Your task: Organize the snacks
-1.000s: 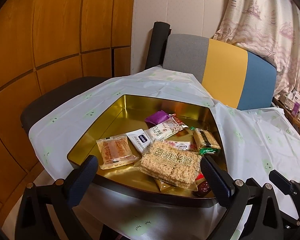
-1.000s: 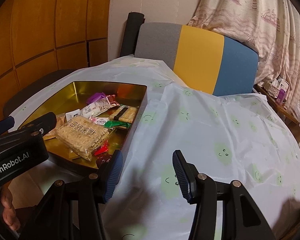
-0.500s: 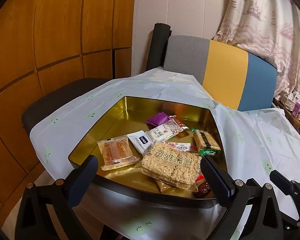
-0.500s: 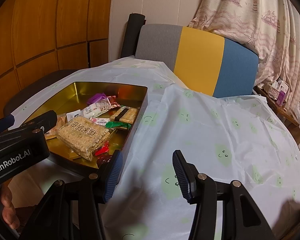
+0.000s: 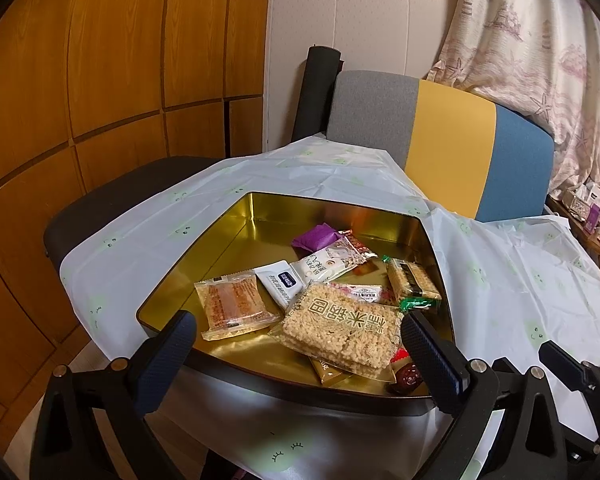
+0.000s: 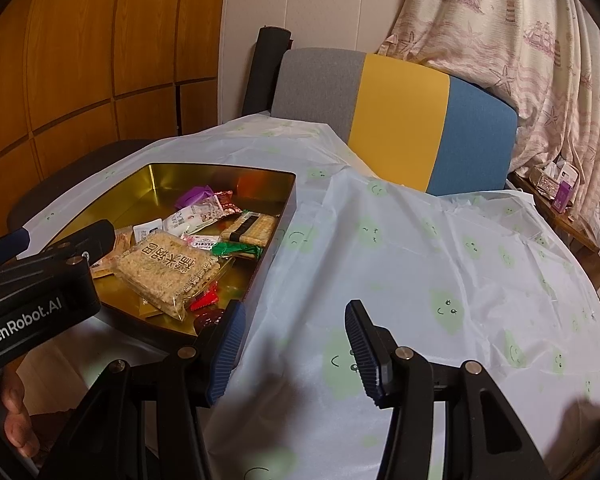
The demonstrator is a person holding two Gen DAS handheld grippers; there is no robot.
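Left wrist view: the left hand-held gripper point(image 5: 296, 354) hovers with its blue-padded jaws spread wide and empty before the gold-lined, dark-walled metal tin point(image 5: 228, 236), which sits slightly lower in the frame than a second ago, a small drift and no contact. Inside the tin lie the large clear-wrapped puffed-rice cake point(image 5: 340, 330), the orange-brown wafer packet point(image 5: 233, 305), the small white sachet point(image 5: 281, 281) and the purple wrapped sweet point(image 5: 314, 237), none shifted. Right wrist view: the right hand-held gripper point(image 6: 294, 346) is likewise parted and holds nothing above the pale smiley-print cloth on the tabletop point(image 6: 440, 264), just right of the tin, its framing barely altered. With all snacks gathered in the tin, the scene fits either sorting ahead or packing finished.
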